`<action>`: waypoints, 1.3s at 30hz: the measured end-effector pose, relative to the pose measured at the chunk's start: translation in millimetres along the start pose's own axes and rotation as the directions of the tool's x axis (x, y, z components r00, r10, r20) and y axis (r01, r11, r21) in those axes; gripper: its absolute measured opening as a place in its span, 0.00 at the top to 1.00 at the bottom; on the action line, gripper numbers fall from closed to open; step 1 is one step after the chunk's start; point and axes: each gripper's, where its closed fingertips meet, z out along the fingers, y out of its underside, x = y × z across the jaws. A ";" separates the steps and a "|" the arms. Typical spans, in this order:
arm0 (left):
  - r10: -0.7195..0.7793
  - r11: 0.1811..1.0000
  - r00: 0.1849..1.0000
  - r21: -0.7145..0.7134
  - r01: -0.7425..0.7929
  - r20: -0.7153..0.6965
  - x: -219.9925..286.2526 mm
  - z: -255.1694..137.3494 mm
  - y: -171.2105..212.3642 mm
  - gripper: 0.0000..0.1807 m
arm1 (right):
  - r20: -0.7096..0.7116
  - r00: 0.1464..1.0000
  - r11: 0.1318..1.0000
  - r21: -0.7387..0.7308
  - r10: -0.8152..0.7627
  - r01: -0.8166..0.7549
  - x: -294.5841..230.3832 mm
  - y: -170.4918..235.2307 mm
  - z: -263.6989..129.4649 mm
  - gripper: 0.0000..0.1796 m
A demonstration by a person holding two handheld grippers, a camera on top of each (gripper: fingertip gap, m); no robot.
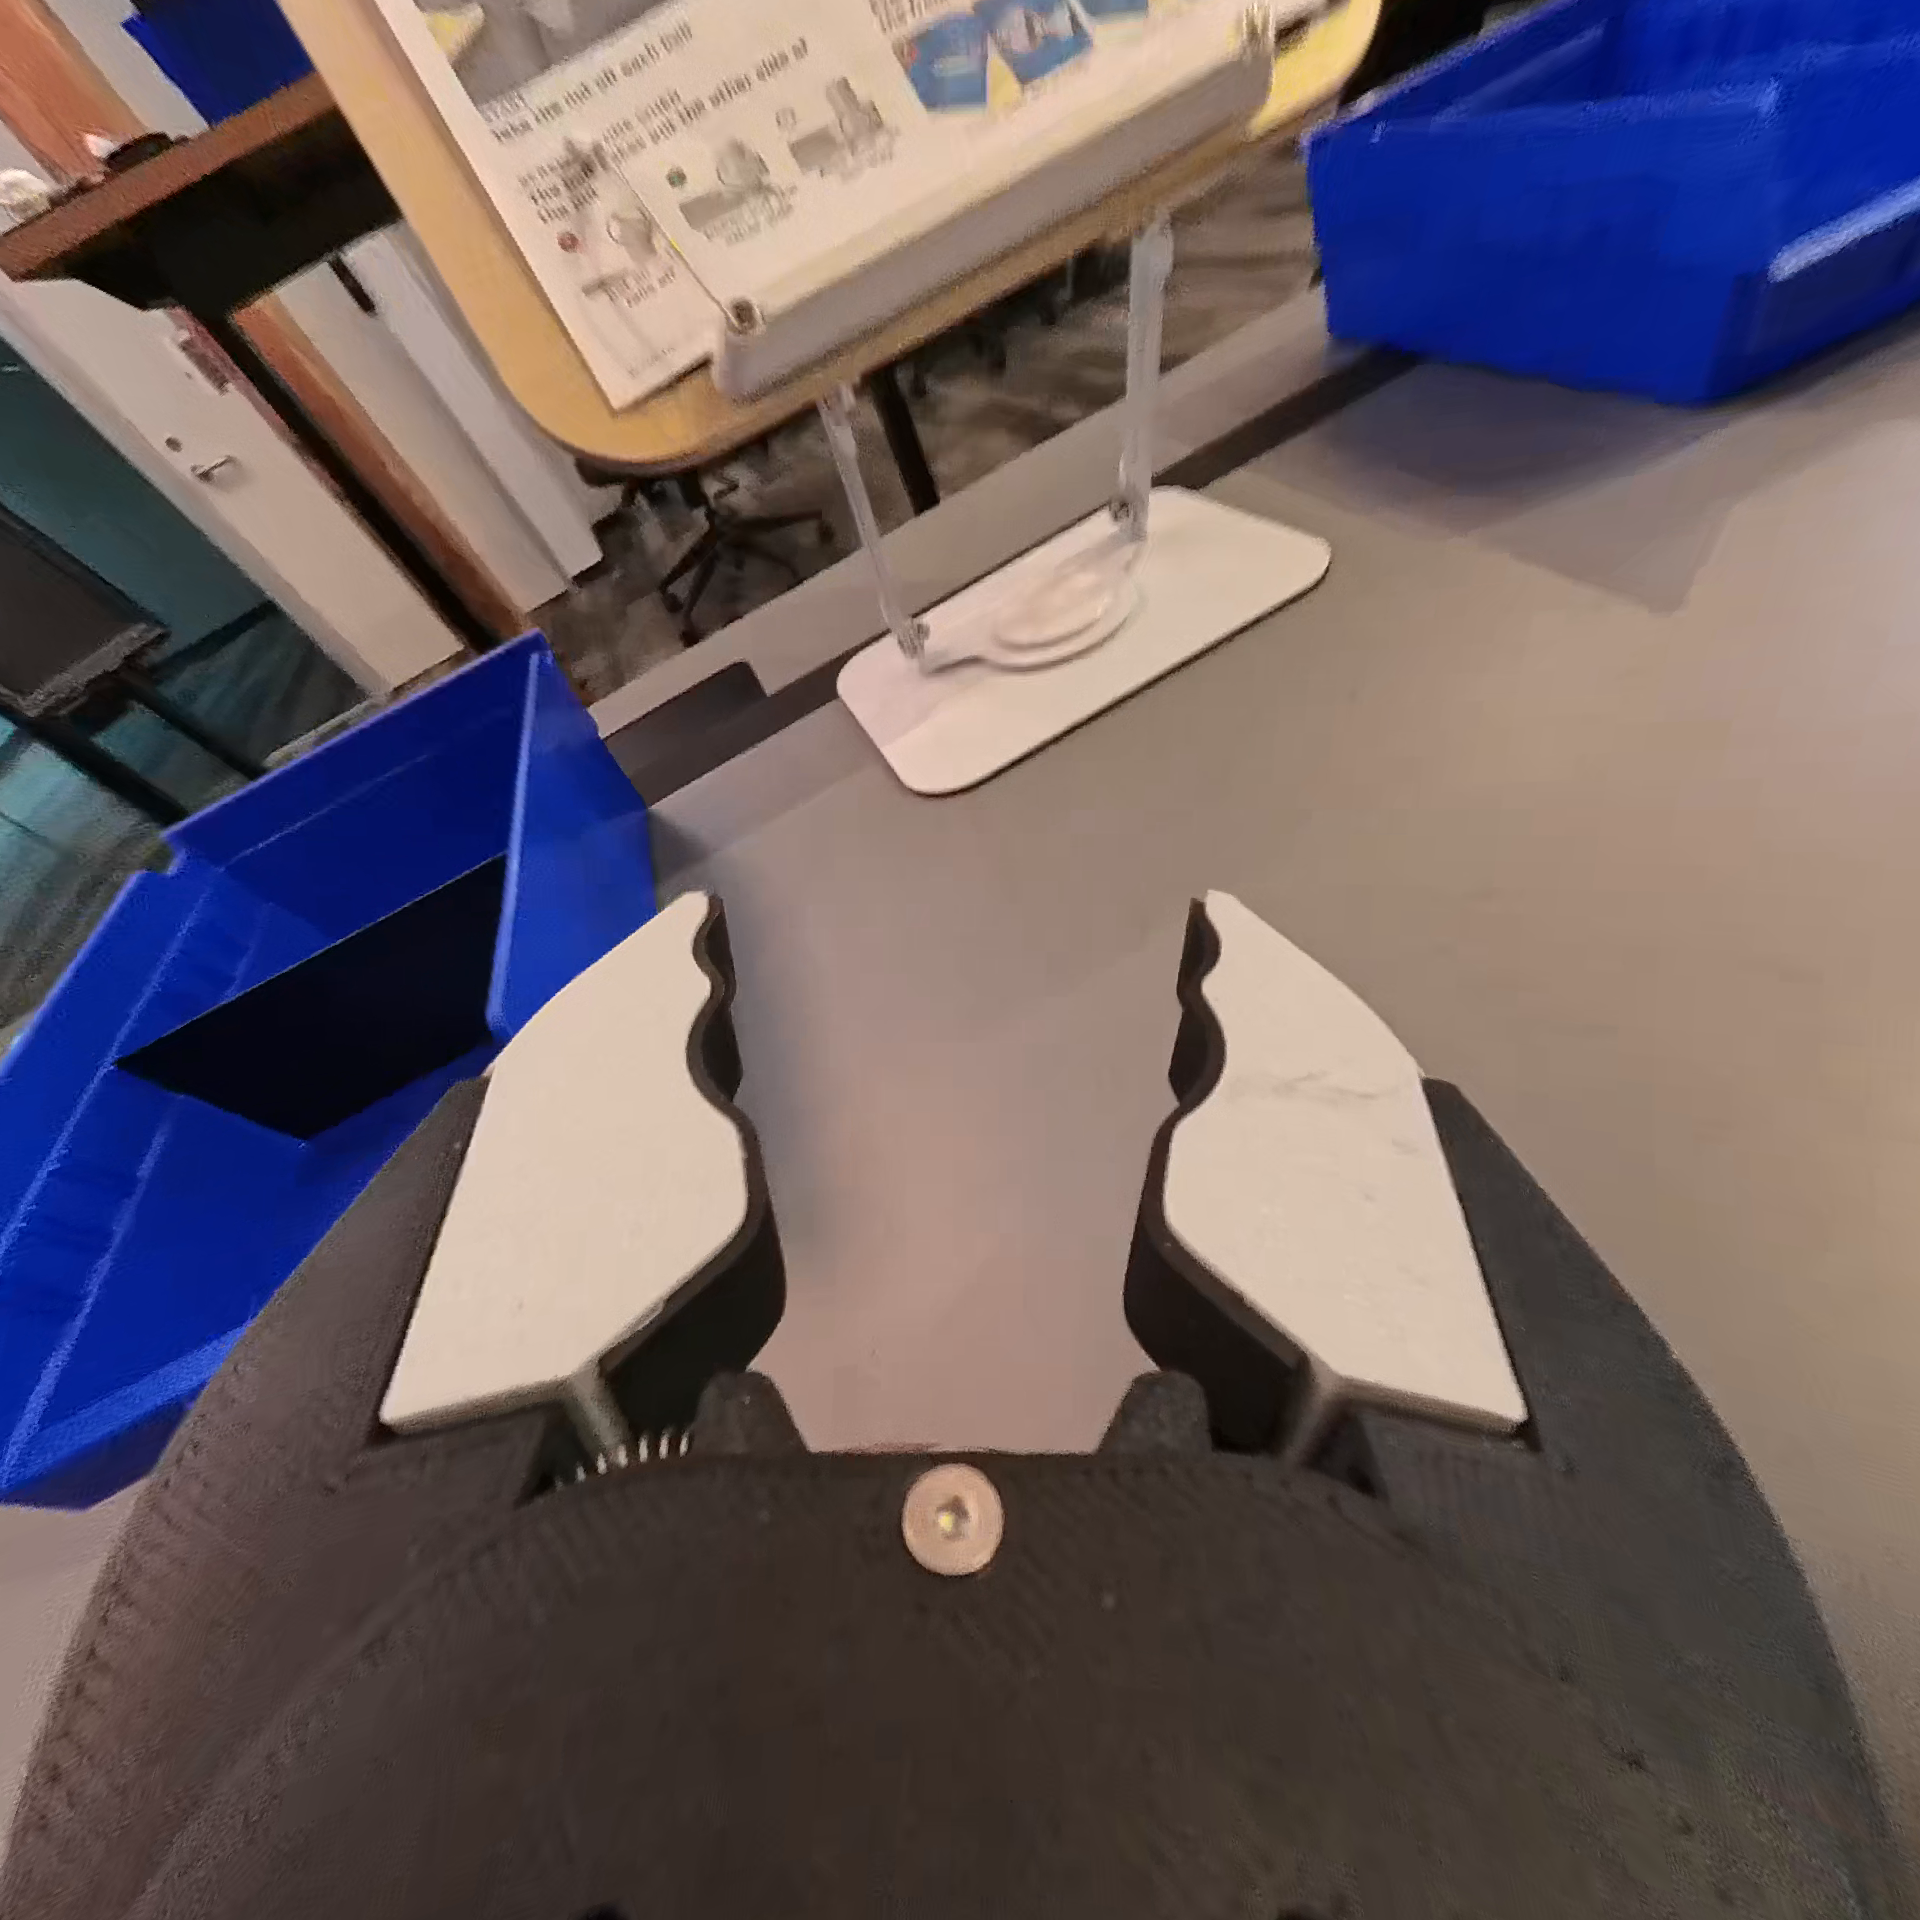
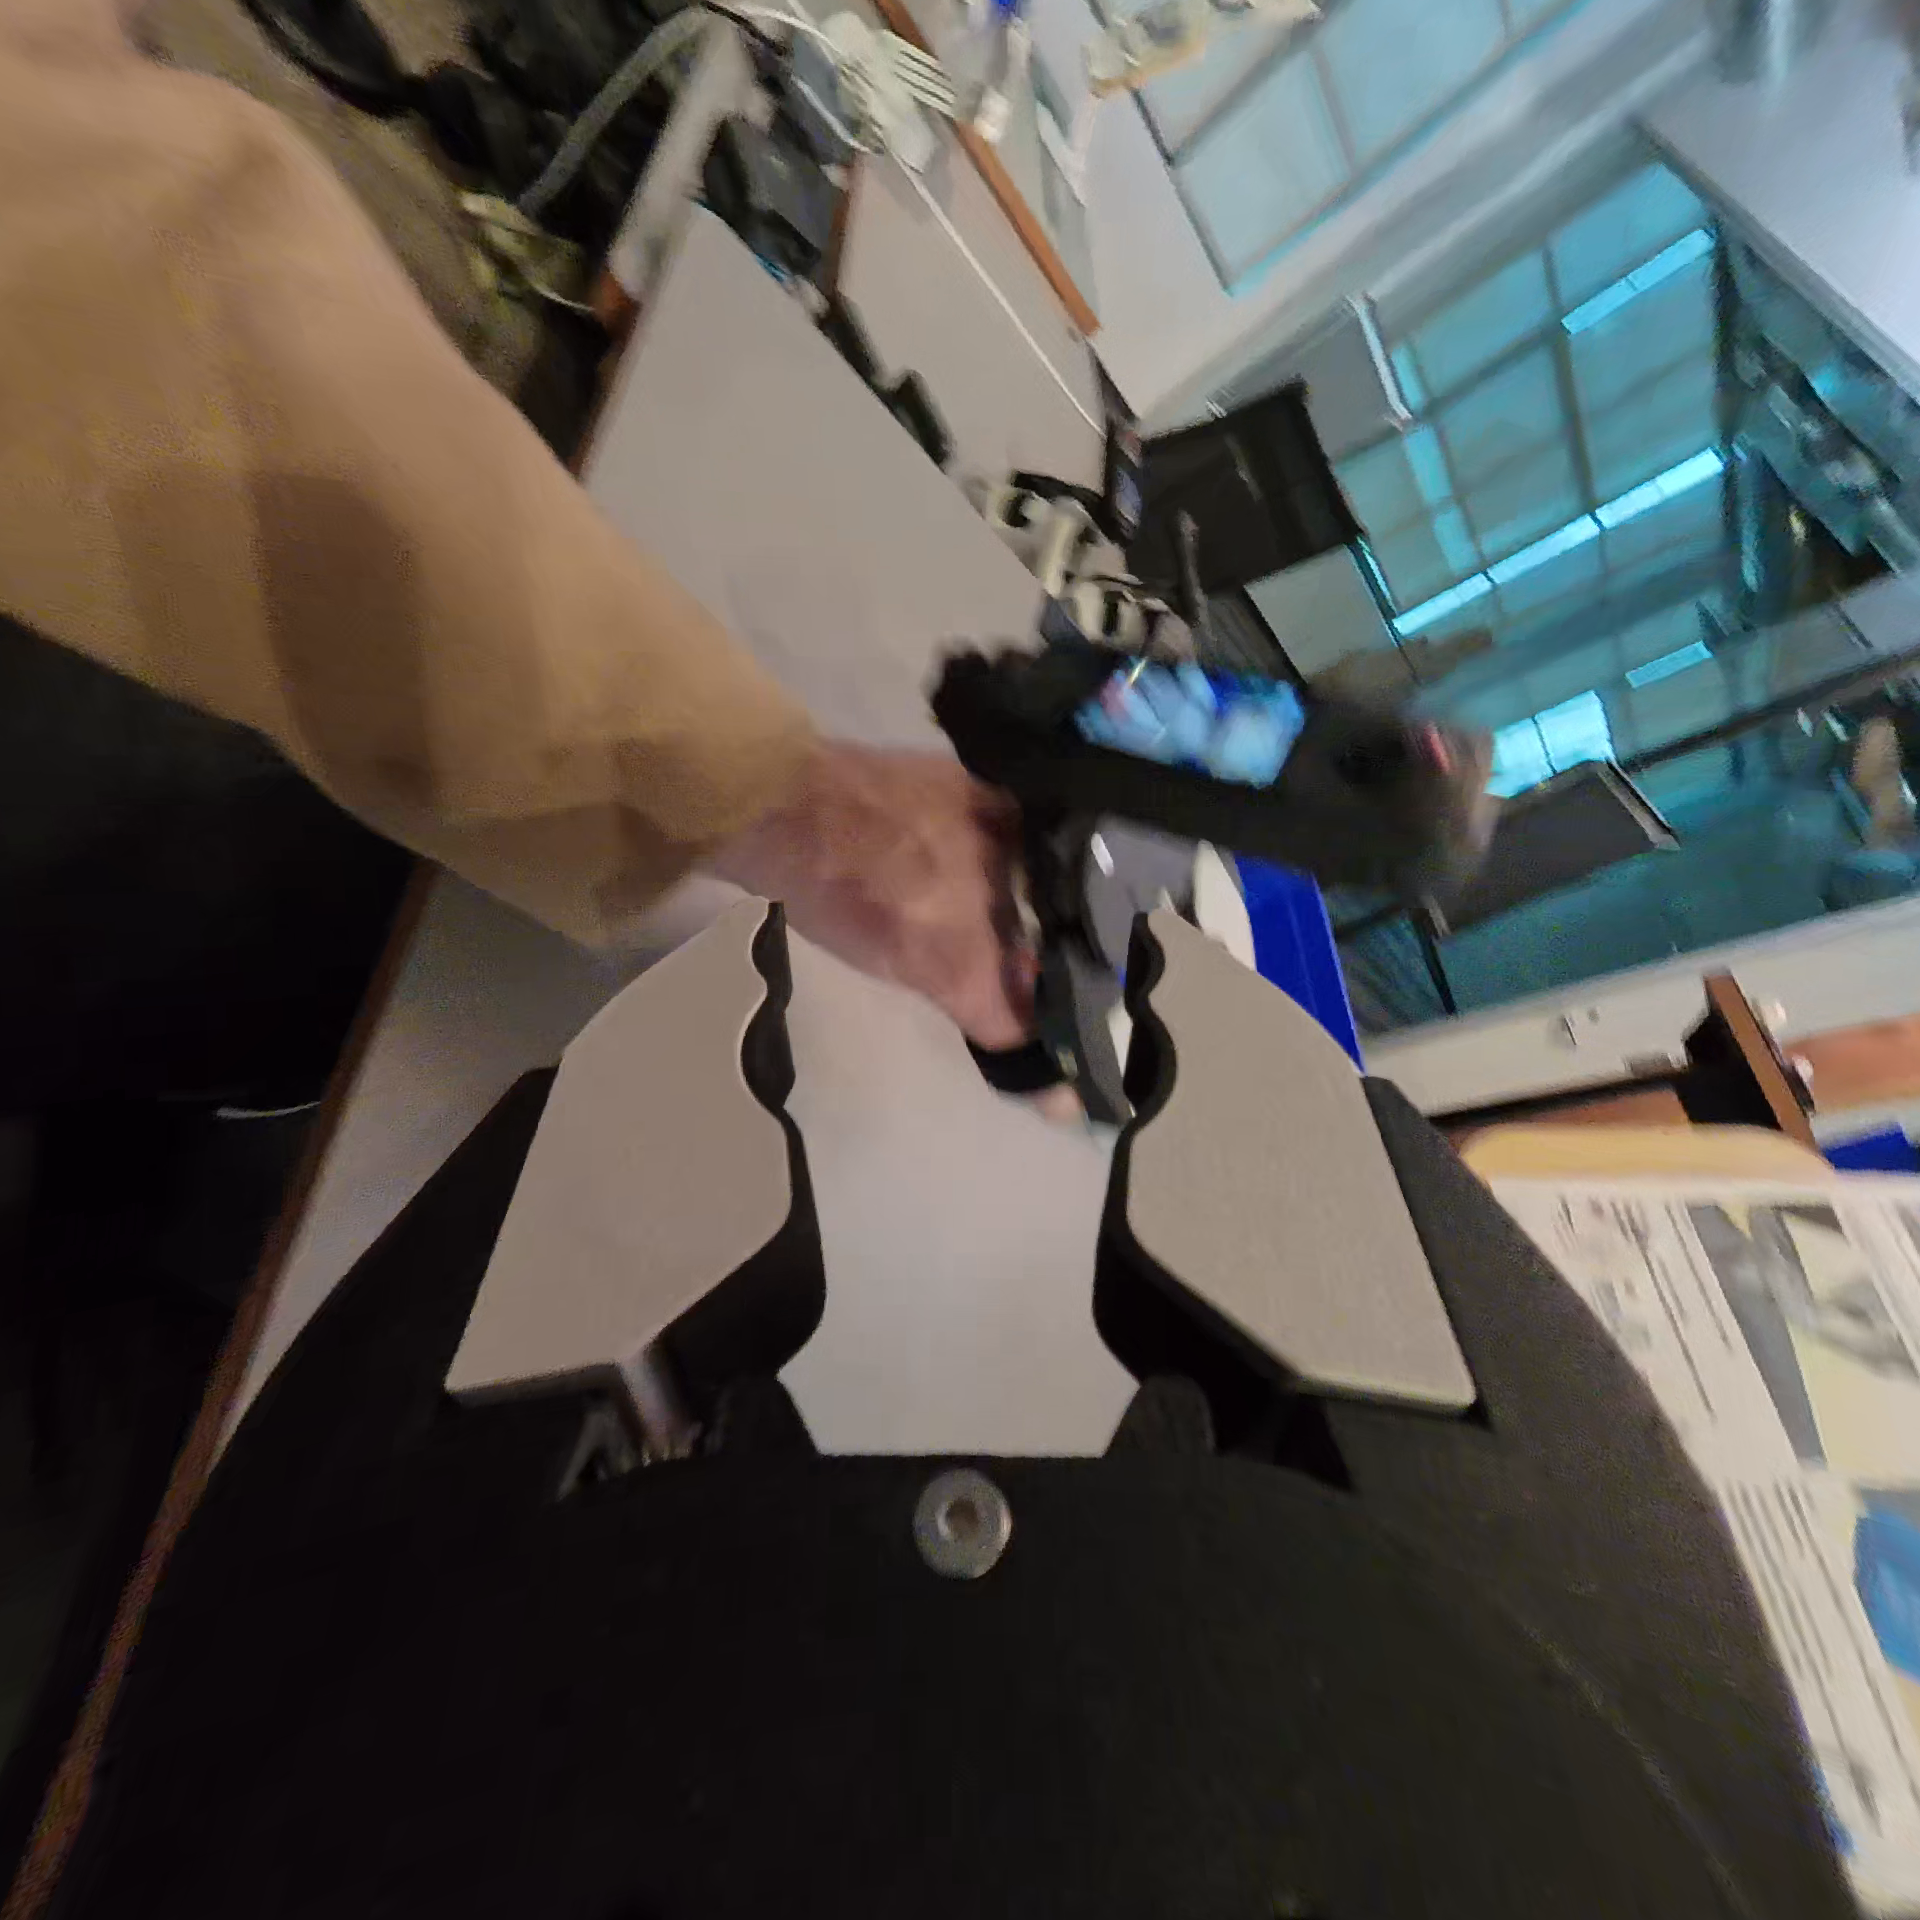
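My left gripper (image 1: 956,914) is open and empty above the grey table (image 1: 1455,935). A blue bin (image 1: 312,1039) sits just left of its left finger. A white stand base (image 1: 1091,644) with clear legs holds a tilted printed sheet (image 1: 779,156) ahead. My right gripper (image 2: 956,925) is open and empty, tilted sideways over the table (image 2: 914,1247). Ahead of it a person's hand (image 2: 904,883) in a tan sleeve (image 2: 364,468) grips the other gripper's black handle (image 2: 1195,758), which is blurred.
A second blue bin (image 1: 1621,197) stands at the far right of the table. A wooden-edged table (image 1: 644,416) and office chairs lie beyond the table edge. A printed sheet (image 2: 1714,1403) lies right of my right gripper. Desks and windows (image 2: 1558,416) fill the background. The gap from one gripper's tips to the other's is roughly 20 cm.
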 end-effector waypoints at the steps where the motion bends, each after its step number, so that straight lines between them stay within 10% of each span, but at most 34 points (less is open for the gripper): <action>1: -0.028 0.999 1.000 0.039 0.029 -0.014 -4.6 -5.2 -4.8 0.55 | -0.029 0.999 0.999 -0.020 0.031 -0.031 8.7 10.9 -2.4 0.66; 8: -0.009 0.878 0.965 0.459 0.132 -0.261 -14.1 -91.0 -71.1 0.65 | -0.234 0.960 0.909 -0.345 0.156 -0.232 46.8 118.1 -13.2 0.71; 19: 0.555 0.520 0.745 0.854 0.038 -0.370 117.9 -259.1 -155.3 0.64 | -0.367 0.925 0.721 -0.616 0.093 -0.317 53.0 197.2 -27.4 0.74; 28: 0.783 0.434 0.574 0.871 -0.228 -0.240 227.1 -249.5 -134.1 0.50 | -0.345 0.939 0.659 -0.706 0.003 -0.261 47.8 198.6 -23.3 0.73; 39: 0.868 0.330 0.491 0.816 -0.475 -0.065 246.6 -221.7 -108.9 0.50 | -0.405 0.912 0.684 -0.682 -0.060 -0.258 59.4 183.7 -20.0 0.73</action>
